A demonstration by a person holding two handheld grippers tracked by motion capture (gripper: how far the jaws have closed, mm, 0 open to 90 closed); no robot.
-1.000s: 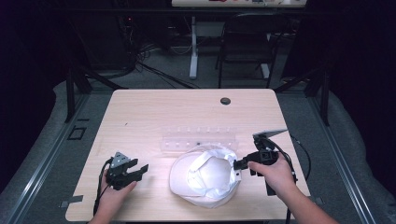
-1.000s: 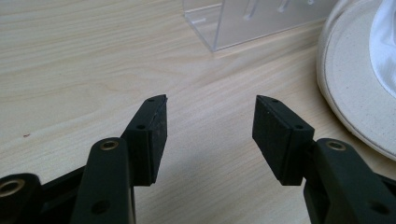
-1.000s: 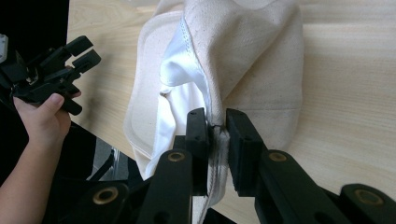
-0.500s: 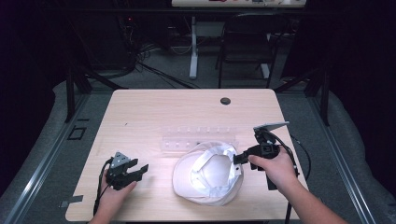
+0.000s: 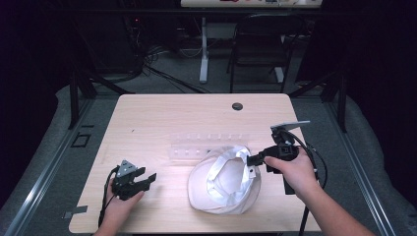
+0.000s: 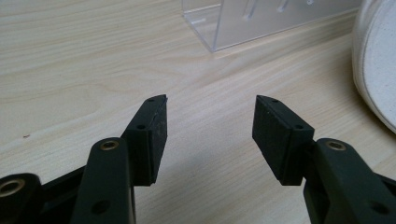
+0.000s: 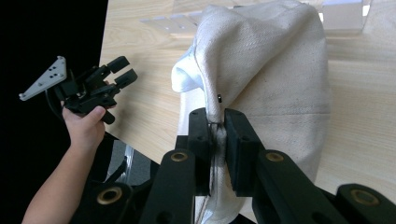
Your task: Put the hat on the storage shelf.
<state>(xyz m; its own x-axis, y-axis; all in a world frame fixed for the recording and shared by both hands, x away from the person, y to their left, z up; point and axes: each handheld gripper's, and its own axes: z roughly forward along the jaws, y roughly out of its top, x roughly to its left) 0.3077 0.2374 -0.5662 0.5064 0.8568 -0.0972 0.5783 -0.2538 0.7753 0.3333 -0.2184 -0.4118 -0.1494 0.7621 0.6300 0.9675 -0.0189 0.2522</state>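
- Where the right gripper point(image 5: 253, 160) closes its black jaws, they pinch a seam of the off-white fabric hat point(image 5: 225, 181), and the cloth behind the jaws hides part of the clear plastic rack point(image 5: 206, 146) in the right gripper view.
- The hat point(image 7: 275, 79) lies near the front edge of the light wooden table point(image 5: 162, 118), right of centre, its brim lifted on the right side where the jaws hold it; its pale lining faces up in the high view.
- The rack sits just behind the hat toward the table's middle; its contents are too faint to make out.
- The left gripper point(image 5: 147, 179) rests near the front left corner, well apart from the hat, its jaws spread wide with nothing between them.
- The left gripper view cuts off the hat point(image 6: 376, 60) at its right edge and the rack point(image 6: 261, 21) at the top.
- A small dark round disc point(image 5: 237, 106) sits near the table's back edge.
- Beyond the table, the dim room holds a black chair point(image 5: 255, 46), a white table leg point(image 5: 203, 49) and loose cables point(image 5: 157, 69) on grey floor.
- No writing is legible.
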